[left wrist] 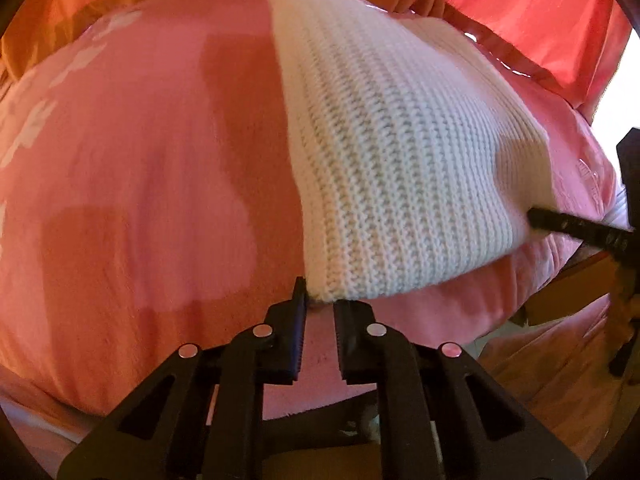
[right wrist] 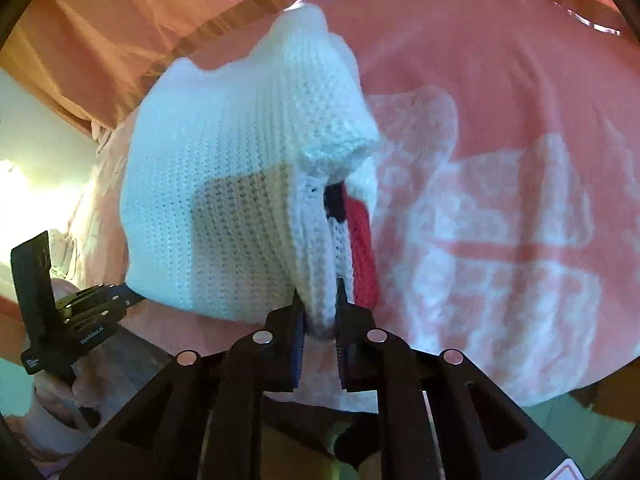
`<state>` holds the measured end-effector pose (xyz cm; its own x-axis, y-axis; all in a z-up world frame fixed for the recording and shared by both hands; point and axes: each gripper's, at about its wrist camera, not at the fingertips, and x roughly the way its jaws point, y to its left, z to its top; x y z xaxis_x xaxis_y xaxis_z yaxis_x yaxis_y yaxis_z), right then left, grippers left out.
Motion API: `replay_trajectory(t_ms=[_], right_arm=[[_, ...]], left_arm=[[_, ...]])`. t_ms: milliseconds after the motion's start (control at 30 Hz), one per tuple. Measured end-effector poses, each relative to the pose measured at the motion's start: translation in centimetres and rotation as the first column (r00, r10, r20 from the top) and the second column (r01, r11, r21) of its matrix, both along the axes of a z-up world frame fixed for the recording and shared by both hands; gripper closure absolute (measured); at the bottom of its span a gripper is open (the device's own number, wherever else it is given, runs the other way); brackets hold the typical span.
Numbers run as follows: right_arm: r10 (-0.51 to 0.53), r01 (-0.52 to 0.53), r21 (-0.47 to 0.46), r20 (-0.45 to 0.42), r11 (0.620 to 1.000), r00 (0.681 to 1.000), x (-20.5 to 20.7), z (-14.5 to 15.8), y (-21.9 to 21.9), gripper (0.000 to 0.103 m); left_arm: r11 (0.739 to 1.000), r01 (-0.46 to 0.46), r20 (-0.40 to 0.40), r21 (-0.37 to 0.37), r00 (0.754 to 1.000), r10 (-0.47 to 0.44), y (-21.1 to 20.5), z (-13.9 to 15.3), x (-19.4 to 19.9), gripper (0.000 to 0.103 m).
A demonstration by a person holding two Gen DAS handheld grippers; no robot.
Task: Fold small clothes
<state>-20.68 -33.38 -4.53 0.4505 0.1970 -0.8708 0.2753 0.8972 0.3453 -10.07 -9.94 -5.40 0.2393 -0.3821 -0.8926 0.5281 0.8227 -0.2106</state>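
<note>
The left claw (left wrist: 320, 300) is nearly closed, its jaws pinching the near left corner of the white knit (left wrist: 384, 152). In the left wrist view the knit spreads away from that corner, up and to the right, lying flat on a pink bed cover (left wrist: 132, 184). At its right edge the tip of the right claw (left wrist: 536, 216) meets the near right corner.

The right claw (right wrist: 320, 304) is likewise almost shut, its jaws clamped on a thick folded edge of the knit (right wrist: 224, 184). Several layers sit between the pads, and a red band and a dark band show in the fold just beyond the tips. A bunched white roll of the knit lies at the far end of that fold. In the right wrist view the left claw (right wrist: 132, 298) comes in from the left, held by a hand (right wrist: 52, 396), and touches the knit's near left corner.

There are no containers in view.

The bed cover (right wrist: 500, 80) is pink with paler patches and white printed shapes, to the left of the knit in the left wrist view and to the right in the right wrist view. It bulges softly and falls away at the near edge. Beyond the bed hang orange-pink drapes (left wrist: 532, 4), lit from behind. A bright pale patch shows at the far left of the right wrist view, too washed out to identify.
</note>
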Motion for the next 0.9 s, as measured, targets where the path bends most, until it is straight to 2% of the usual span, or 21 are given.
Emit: replay_trajectory(t_ms=[67, 100, 133, 167, 200, 233, 300, 333, 400, 533, 567, 600, 667, 767, 800, 833, 867, 900], right_arm=[[0.008, -0.006, -0.037, 0.039, 0.999, 0.999, 0.0, 2.2, 0.3, 0.078], [-0.001, 0.004, -0.052, 0.057, 0.999, 0.998, -0.1, 3.3, 0.0, 0.067], [-0.004, 0.010, -0.064, 0.093, 0.998, 0.996, -0.2, 5.0, -0.3, 0.063], [0.000, 0.009, -0.073, 0.120, 0.997, 0.993, 0.0, 6.2, -0.7, 0.060], [0.001, 0.012, -0.092, 0.141, 0.996, 0.990, 0.3, 7.3, -0.9, 0.054], [0.005, 0.014, -0.116, 0.157, 0.993, 0.988, 0.8, 8.3, -1.3, 0.047], [0.024, 0.004, -0.159, 0.175, 0.987, 0.984, 2.9, 9.8, -1.9, 0.044], [0.034, -0.003, -0.169, 0.175, 0.986, 0.984, 4.0, 10.0, -2.5, 0.043], [0.058, -0.033, -0.164, 0.151, 0.986, 0.987, 7.7, 9.2, -3.2, 0.041], [0.065, -0.052, -0.181, 0.067, 0.982, 0.996, 13.6, 5.9, -3.9, 0.042], [0.060, -0.050, -0.207, 0.042, 0.977, 0.997, 14.9, 4.7, -4.2, 0.046], [0.076, -0.070, -0.190, 0.029, 0.979, 0.997, 15.7, 3.8, -4.3, 0.085], [0.052, -0.045, -0.127, 0.053, 0.991, 0.997, 15.9, 3.5, -4.8, 0.088], [0.035, -0.010, -0.121, 0.208, 0.993, 0.977, 14.2, 7.2, -5.4, 0.090], [0.028, 0.000, -0.118, 0.234, 0.993, 0.972, 13.6, 7.8, -5.8, 0.090], [0.023, 0.005, -0.121, 0.230, 0.993, 0.973, 13.4, 7.7, -6.3, 0.089], [0.013, 0.012, -0.138, 0.181, 0.990, 0.983, 13.6, 6.5, -6.7, 0.089], [0.005, 0.009, -0.153, 0.092, 0.988, 0.996, 14.1, 4.0, -7.2, 0.088]], left_arm=[[1.000, 0.016, 0.013, 0.005, 1.000, -0.016, 0.2, 0.7, -0.6, 0.087], [1.000, 0.028, 0.019, -0.001, 0.999, -0.028, 0.3, 1.3, -0.7, 0.086], [0.999, 0.038, 0.026, -0.004, 0.999, -0.038, 0.5, 2.0, -0.9, 0.084], [0.999, 0.048, 0.031, -0.014, 0.998, -0.048, 0.8, 3.0, -1.1, 0.070], [0.998, 0.051, 0.036, -0.049, 0.998, -0.049, 1.2, 4.2, -1.0, 0.056], [0.995, 0.045, 0.045, -0.088, 0.998, -0.041, 1.6, 5.5, -0.7, 0.052], [0.989, 0.050, 0.065, -0.142, 0.997, -0.041, 1.6, 7.6, 0.1, 0.046], [0.985, 0.052, 0.070, -0.165, 0.997, -0.041, 1.5, 8.5, 0.8, 0.044], [0.980, 0.026, 0.083, -0.199, 0.997, -0.010, 0.7, 9.9, 3.2, 0.030], [0.989, -0.010, 0.123, -0.147, 0.992, 0.028, -1.8, 9.5, 7.5, 0.030], [0.993, -0.023, 0.137, -0.112, 0.990, 0.038, -2.7, 8.9, 8.8, 0.030], [0.995, -0.027, 0.141, -0.099, 0.989, 0.041, -3.2, 8.5, 9.6, 0.030], [0.996, -0.036, 0.150, -0.078, 0.988, 0.047, -3.9, 7.6, 11.0, 0.030], [0.997, -0.035, 0.179, -0.072, 0.983, 0.047, -4.1, 6.8, 12.0, 0.030], [0.997, -0.035, 0.184, -0.069, 0.982, 0.047, -4.1, 6.5, 12.1, 0.030], [0.997, -0.034, 0.180, -0.069, 0.983, 0.046, -4.1, 6.2, 12.3, 0.030], [0.997, -0.035, 0.166, -0.073, 0.985, 0.047, -4.1, 5.7, 12.6, 0.030], [0.996, -0.035, 0.144, -0.079, 0.988, 0.047, -4.3, 5.2, 12.8, 0.029]])
